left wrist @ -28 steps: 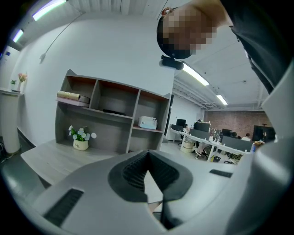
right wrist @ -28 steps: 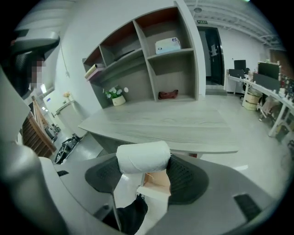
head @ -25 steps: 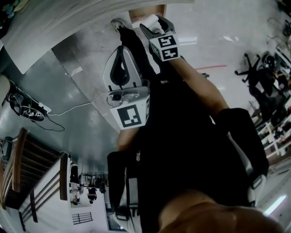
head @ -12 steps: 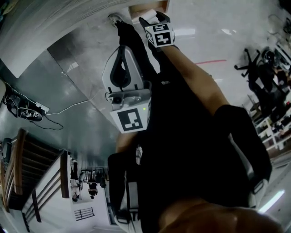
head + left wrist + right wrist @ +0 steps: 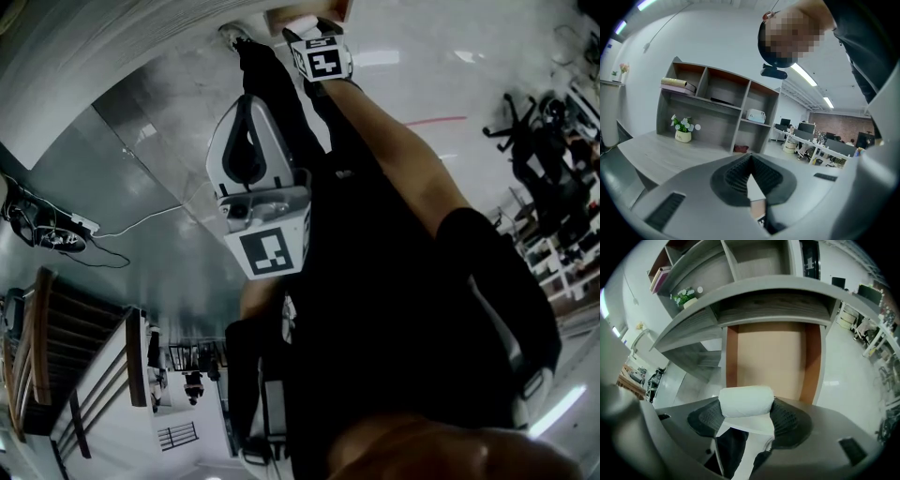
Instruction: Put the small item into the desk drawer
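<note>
Right claw [image 5: 746, 422]: clamped on the small item [image 5: 745, 401], a white roll. Its long axis runs across the jaws, pad to pad. I have the tips pointing steeply down. Straight beyond them is the open drawer [image 5: 766, 357], bare tan floor, pulled out from under the bench [image 5: 773, 289]. I judge the roll is above it, not yet inside. Left claw [image 5: 749, 169]: pads together, empty, farther back from the drawer. The right hand is nearer.

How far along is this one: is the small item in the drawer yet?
Done: the drawer is open, and the right gripper grips the white roll. In hand: the roll hangs over the drawer's opening. Left: set it inside and release. The left gripper is shut and empty.
</note>
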